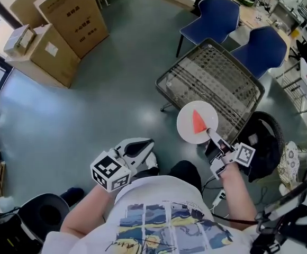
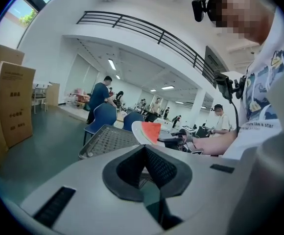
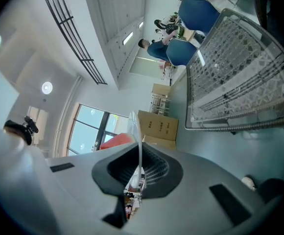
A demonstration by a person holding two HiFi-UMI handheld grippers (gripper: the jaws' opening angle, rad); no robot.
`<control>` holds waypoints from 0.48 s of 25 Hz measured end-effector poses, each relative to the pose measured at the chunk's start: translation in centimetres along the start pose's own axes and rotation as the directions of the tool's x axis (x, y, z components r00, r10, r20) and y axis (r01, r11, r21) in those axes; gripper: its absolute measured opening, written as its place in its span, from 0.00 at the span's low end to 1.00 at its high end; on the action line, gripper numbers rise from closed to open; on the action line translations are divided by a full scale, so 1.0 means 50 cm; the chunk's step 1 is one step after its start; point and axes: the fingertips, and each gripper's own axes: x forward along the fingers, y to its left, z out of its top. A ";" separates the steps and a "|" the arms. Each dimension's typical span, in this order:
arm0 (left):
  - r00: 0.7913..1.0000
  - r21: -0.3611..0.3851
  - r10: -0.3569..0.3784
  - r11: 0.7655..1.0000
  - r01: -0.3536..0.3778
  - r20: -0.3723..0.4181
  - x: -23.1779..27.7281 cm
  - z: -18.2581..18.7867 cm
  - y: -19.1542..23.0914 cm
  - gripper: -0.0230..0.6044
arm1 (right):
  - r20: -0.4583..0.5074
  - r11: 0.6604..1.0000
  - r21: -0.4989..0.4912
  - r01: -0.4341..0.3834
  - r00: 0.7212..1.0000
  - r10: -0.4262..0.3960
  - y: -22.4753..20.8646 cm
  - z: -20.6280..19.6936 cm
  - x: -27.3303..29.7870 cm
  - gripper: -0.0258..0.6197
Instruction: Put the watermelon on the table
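Observation:
A red wedge of watermelon (image 1: pixel 198 121) lies on a round white plate (image 1: pixel 188 130), carried over the grey floor. My right gripper (image 1: pixel 213 136) is shut on the plate's near rim. In the right gripper view the plate (image 3: pixel 136 131) stands edge-on between the pads, with the watermelon (image 3: pixel 113 141) on its left side. My left gripper (image 1: pixel 142 145) hangs close to my body at lower left, shut and empty. The left gripper view shows its jaws (image 2: pixel 144 153) meeting, with the plate (image 2: pixel 139 131) and watermelon (image 2: pixel 153 130) beyond, next to the right hand.
A wire-mesh cart (image 1: pixel 217 83) stands just ahead of the plate. Two blue chairs (image 1: pixel 213 14) (image 1: pixel 259 47) sit behind it by a cluttered table (image 1: pixel 259 15). Cardboard boxes (image 1: pixel 63 20) stand far left. A black bag (image 1: pixel 267 142) lies to the right.

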 end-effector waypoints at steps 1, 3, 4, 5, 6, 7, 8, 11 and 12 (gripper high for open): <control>1.000 0.006 -0.009 1.000 0.010 -0.008 0.010 0.008 0.020 0.05 | 0.014 1.000 -0.001 0.007 1.000 -0.007 -0.012 0.019 0.018 0.06; 1.000 -0.001 -0.016 1.000 0.016 -0.010 0.027 0.020 0.057 0.05 | 0.031 1.000 0.000 0.019 0.999 -0.019 -0.036 0.053 0.052 0.06; 1.000 -0.012 -0.013 1.000 0.013 -0.006 0.034 0.025 0.073 0.05 | 0.033 1.000 0.003 0.024 0.999 -0.024 -0.049 0.068 0.067 0.06; 1.000 -0.024 -0.006 1.000 0.006 -0.003 0.044 0.029 0.089 0.05 | 0.033 1.000 0.005 0.030 0.999 -0.030 -0.063 0.085 0.081 0.06; 1.000 -0.035 0.003 0.999 -0.003 -0.001 0.055 0.034 0.105 0.05 | 0.032 0.999 0.006 0.036 0.999 -0.036 -0.080 0.105 0.095 0.06; 1.000 -0.046 0.012 0.999 -0.012 -0.001 0.068 0.041 0.121 0.05 | 0.030 0.999 0.008 0.044 0.999 -0.044 -0.097 0.128 0.108 0.06; 1.000 -0.055 0.020 0.998 -0.020 -0.004 0.084 0.049 0.137 0.05 | 0.028 0.999 0.010 0.052 0.998 -0.052 -0.116 0.152 0.122 0.06; 0.999 -0.072 0.038 0.997 -0.039 -0.016 0.138 0.079 0.179 0.05 | 0.017 0.997 0.019 0.075 0.997 -0.075 -0.175 0.228 0.159 0.06; 0.999 -0.075 0.046 0.996 -0.047 -0.018 0.157 0.091 0.193 0.05 | 0.010 0.997 0.019 0.077 0.997 -0.077 -0.192 0.255 0.174 0.06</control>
